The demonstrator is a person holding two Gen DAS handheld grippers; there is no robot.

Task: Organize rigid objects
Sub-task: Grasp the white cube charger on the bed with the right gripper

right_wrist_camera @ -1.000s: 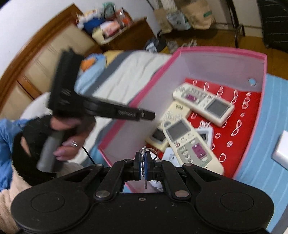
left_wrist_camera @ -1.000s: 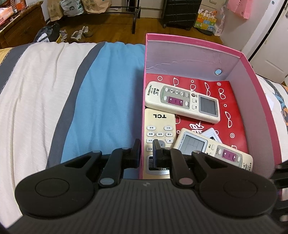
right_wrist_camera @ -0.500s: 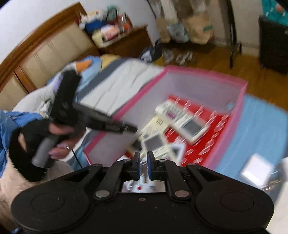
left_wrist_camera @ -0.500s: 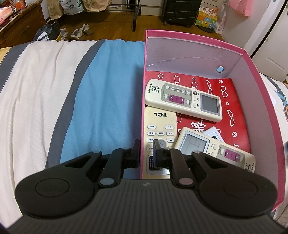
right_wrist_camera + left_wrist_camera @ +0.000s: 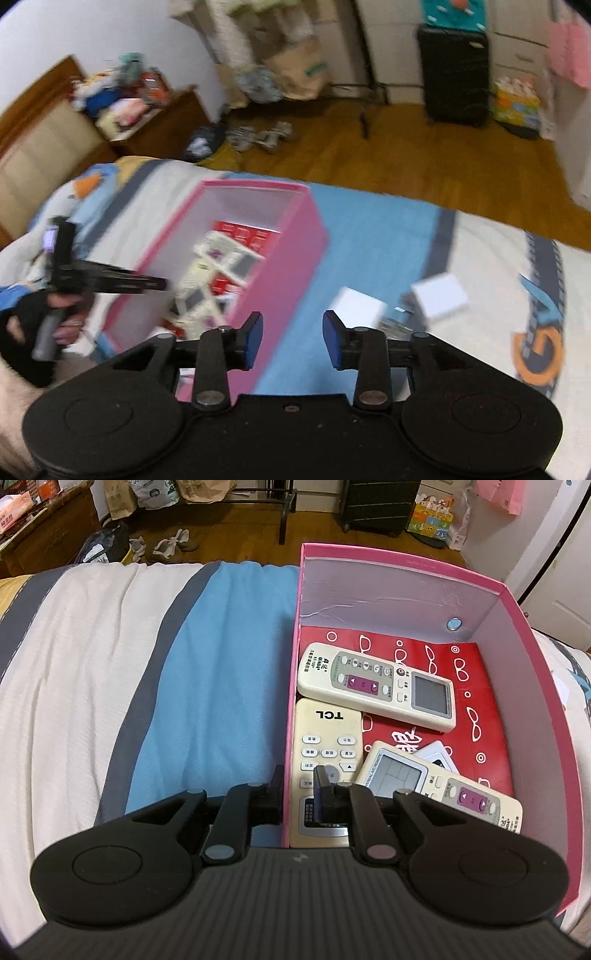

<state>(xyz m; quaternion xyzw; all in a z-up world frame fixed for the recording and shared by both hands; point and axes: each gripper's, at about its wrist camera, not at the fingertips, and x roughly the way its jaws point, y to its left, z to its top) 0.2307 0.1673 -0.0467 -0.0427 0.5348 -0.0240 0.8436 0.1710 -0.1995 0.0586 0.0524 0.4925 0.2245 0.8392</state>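
While the left fingers (image 5: 298, 784) pinch the pink box (image 5: 406, 566) wall, right fingers (image 5: 293, 338) just opening, empty, beside it.

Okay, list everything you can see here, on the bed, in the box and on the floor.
pink box: 1, pink outside, pale inside, on the bed
red printed sheet: 1, red and white, on the box floor
TCL remote: 1, cream, along the box's left wall
screen remotes: 2, cream with purple buttons, in the box
small white device: 1, partly under the nearer remote
white blocks: 2, on the bed, right of the box, blurred
bedcover: 1, white, grey and blue stripes
suitcase: 1, black, on the floor
shoes: some, pale, on the floor
left gripper: black, shut on the box's left wall
right gripper: black, empty, jaws just been opening
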